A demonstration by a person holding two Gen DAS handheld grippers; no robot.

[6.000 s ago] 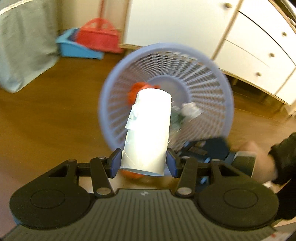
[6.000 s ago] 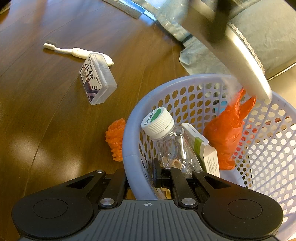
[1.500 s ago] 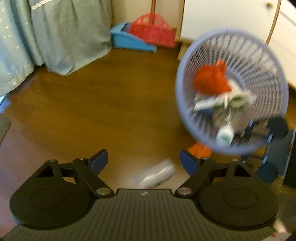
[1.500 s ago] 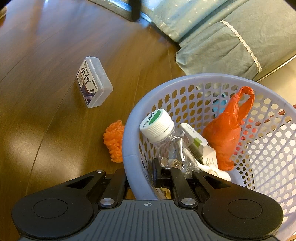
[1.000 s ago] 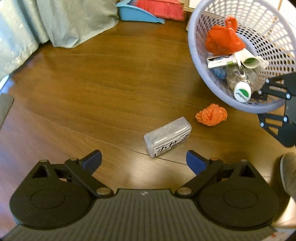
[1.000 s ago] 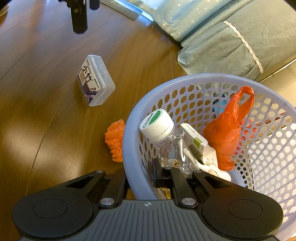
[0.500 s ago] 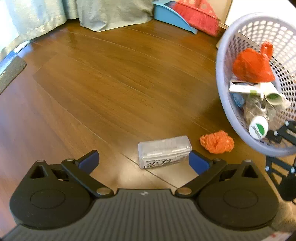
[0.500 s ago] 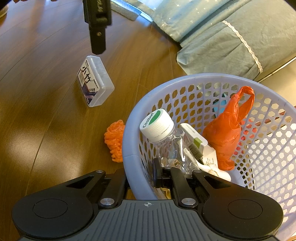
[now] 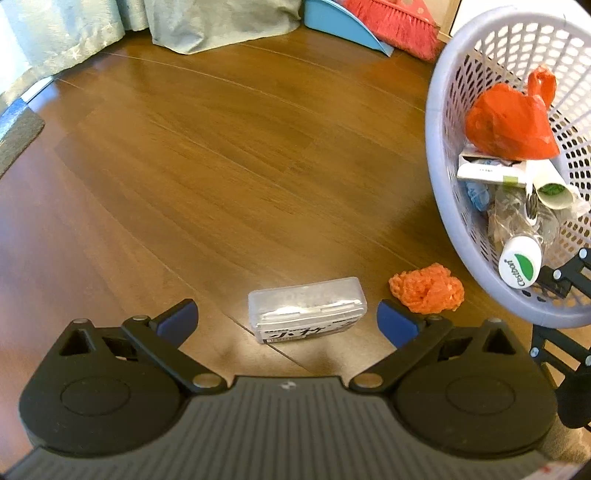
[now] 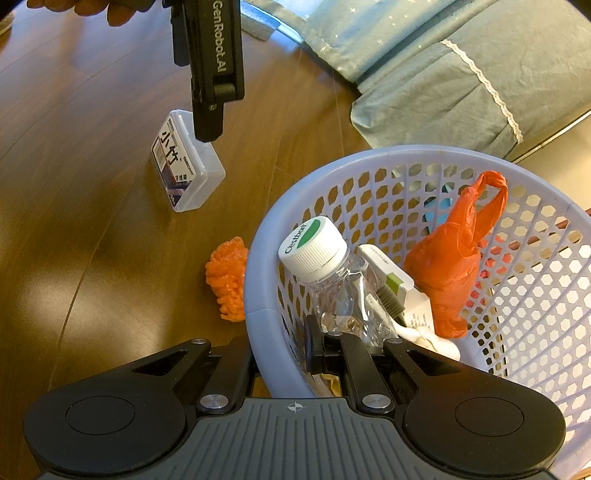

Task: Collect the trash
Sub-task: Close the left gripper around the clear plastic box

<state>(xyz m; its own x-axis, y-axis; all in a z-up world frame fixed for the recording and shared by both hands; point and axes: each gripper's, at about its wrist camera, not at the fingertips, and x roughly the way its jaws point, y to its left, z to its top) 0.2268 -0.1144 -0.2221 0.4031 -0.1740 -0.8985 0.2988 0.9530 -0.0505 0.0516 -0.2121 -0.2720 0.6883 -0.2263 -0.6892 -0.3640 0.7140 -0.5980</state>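
Observation:
A clear plastic box with a printed label lies flat on the wooden floor. My left gripper hangs over it, open wide, with one blue pad on each side and neither touching it. A crumpled orange net lies just right of the box, beside the lilac basket. My right gripper is shut on the basket's rim and holds it tilted. Inside lie a bottle with a white and green cap, an orange bag, a small carton and a paper roll.
A red broom and a blue dustpan stand at the far wall. Grey-green fabric hangs to the floor behind the basket. A dark mat lies at the left edge. Bare wooden floor stretches beyond the box.
My left gripper has come down and closer over the box, which now lies between its fingers. The paper roll it held six seconds ago lies in the basket. The right gripper has not moved.

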